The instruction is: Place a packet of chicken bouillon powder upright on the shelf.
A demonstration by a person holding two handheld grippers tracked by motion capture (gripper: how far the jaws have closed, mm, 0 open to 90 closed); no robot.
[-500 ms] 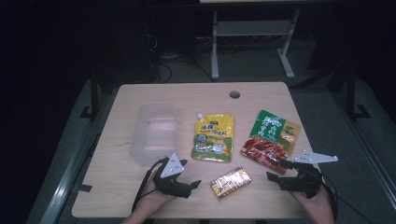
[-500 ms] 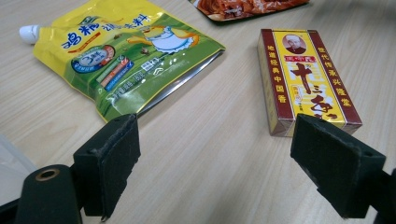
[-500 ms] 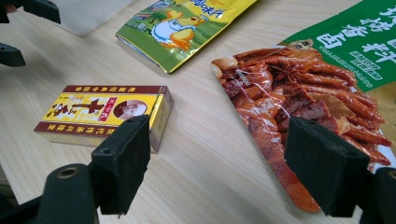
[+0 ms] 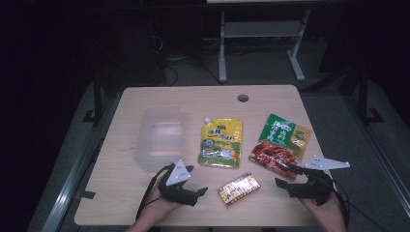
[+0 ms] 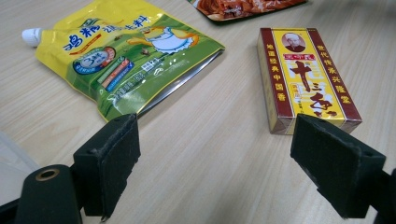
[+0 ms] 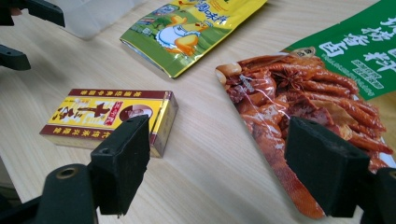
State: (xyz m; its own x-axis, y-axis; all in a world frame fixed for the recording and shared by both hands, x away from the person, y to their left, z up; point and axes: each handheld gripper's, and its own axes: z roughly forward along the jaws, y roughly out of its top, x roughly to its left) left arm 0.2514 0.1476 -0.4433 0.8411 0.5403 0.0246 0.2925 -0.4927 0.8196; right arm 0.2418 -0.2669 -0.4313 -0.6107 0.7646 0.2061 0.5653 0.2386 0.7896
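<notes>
A yellow and red box (image 4: 239,189) lies flat near the table's front edge, between my two grippers. My left gripper (image 4: 197,181) rests on the table to its left, pointing at it, jaws open and empty. In the left gripper view the gripper (image 5: 215,163) frames bare wood, with the box (image 5: 306,77) ahead on the right. My right gripper (image 4: 286,176) sits to the right of the box, open and empty. In the right gripper view the gripper (image 6: 217,163) has the box (image 6: 109,116) ahead on the left and a red food packet (image 6: 303,107) on the right.
A yellow spouted pouch (image 4: 221,142) lies mid-table. A green and red food packet (image 4: 280,145) lies to its right. A clear plastic container (image 4: 162,137) stands at the left. The wooden table (image 4: 193,99) has a cable hole (image 4: 242,98) near its far edge.
</notes>
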